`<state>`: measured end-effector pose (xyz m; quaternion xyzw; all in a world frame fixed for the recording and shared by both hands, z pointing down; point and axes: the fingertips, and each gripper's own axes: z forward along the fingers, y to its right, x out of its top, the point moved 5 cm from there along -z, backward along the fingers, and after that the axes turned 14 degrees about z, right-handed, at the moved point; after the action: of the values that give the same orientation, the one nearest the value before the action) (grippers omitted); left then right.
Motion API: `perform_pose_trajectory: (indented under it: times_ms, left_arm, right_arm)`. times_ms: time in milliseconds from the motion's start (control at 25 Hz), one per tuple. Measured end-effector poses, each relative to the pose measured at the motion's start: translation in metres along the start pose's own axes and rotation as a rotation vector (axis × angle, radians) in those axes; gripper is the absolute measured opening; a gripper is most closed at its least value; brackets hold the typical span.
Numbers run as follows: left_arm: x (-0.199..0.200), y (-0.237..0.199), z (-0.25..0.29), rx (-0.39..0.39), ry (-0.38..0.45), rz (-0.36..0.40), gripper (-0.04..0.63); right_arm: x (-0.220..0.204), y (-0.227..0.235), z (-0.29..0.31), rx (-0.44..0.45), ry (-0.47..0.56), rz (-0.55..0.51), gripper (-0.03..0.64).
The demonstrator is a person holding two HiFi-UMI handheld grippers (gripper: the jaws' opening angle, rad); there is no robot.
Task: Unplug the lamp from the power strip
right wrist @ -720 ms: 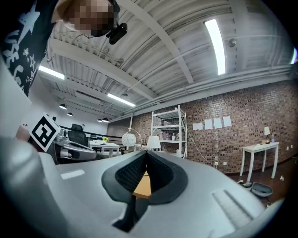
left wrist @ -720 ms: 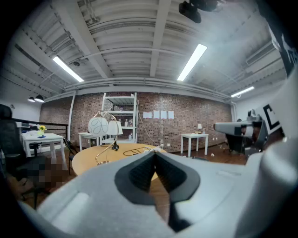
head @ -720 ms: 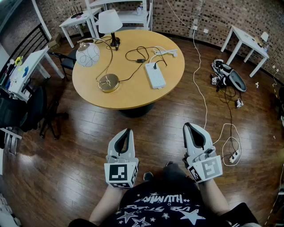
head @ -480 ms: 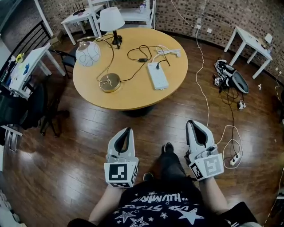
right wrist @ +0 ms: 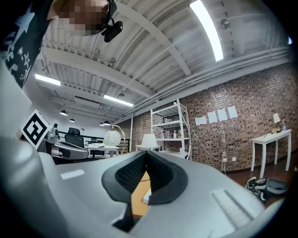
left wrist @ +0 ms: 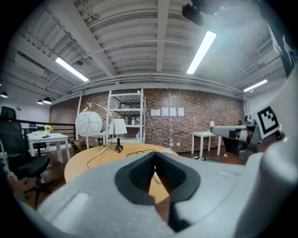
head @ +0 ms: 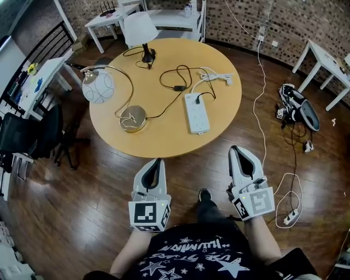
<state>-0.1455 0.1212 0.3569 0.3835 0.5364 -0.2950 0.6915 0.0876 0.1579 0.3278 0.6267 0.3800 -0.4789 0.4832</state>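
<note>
A white power strip (head: 197,113) lies on the round wooden table (head: 164,139), with a black plug (head: 197,100) in its far end. Black cord runs from there toward the globe lamp (head: 98,86) with its brass base (head: 133,117) and the white-shade lamp (head: 140,28). Both grippers hang short of the table's near edge, over the floor. My left gripper (head: 159,161) is shut and empty, its tips (left wrist: 154,153) aimed at the table. My right gripper (head: 235,149) is also shut with nothing in it, and the strip (right wrist: 145,197) shows below its tips (right wrist: 146,152).
A black chair (head: 33,134) and a white desk (head: 33,82) stand at the left. White side tables (head: 322,63) and a shelf (head: 175,13) line the brick wall. Cables, a second power strip (head: 290,217) and a dark bag (head: 299,106) lie on the floor at right.
The table has come nearer and lower in the head view as the person stepped toward it. Both grippers keep their place in the view and stay shut.
</note>
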Motion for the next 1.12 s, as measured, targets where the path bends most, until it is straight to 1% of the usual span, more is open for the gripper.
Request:
perform_pose_trajectory:
  times_ms: [160, 320, 520, 600, 680, 800, 880, 960, 1120]
  left_arm:
    - [0.005, 0.010, 0.045, 0.027, -0.028, -0.002, 0.002]
    - [0.010, 0.025, 0.078, 0.047, -0.050, -0.001, 0.002]
    - [0.010, 0.039, 0.111, 0.067, -0.070, -0.001, 0.002]
    - [0.006, 0.045, 0.125, 0.058, -0.089, 0.007, 0.003]
    - [0.001, 0.053, 0.138, 0.032, -0.109, 0.016, 0.002]
    - [-0.011, 0.060, 0.155, 0.007, -0.146, 0.046, 0.003]
    - [-0.022, 0.057, 0.167, 0.007, -0.170, 0.057, 0.003]
    - [-0.030, 0.053, 0.180, -0.003, -0.185, 0.052, 0.002]
    - [-0.047, 0.047, 0.210, -0.051, -0.218, 0.063, 0.002]
  right_arm:
    - [0.008, 0.042, 0.027, 0.016, -0.002, -0.001, 0.009]
    - [0.011, 0.080, 0.040, 0.025, -0.019, 0.021, 0.009]
    - [0.003, 0.110, 0.056, 0.072, -0.059, 0.034, 0.008]
    - [-0.004, 0.115, 0.065, 0.098, -0.083, 0.041, 0.009]
    - [-0.012, 0.117, 0.074, 0.120, -0.107, 0.051, 0.008]
    - [-0.022, 0.115, 0.085, 0.145, -0.137, 0.062, 0.009]
    - [-0.029, 0.115, 0.092, 0.148, -0.156, 0.068, 0.009]
    - [-0.033, 0.116, 0.100, 0.145, -0.170, 0.070, 0.009]
    - [-0.049, 0.111, 0.118, 0.175, -0.218, 0.048, 0.009]
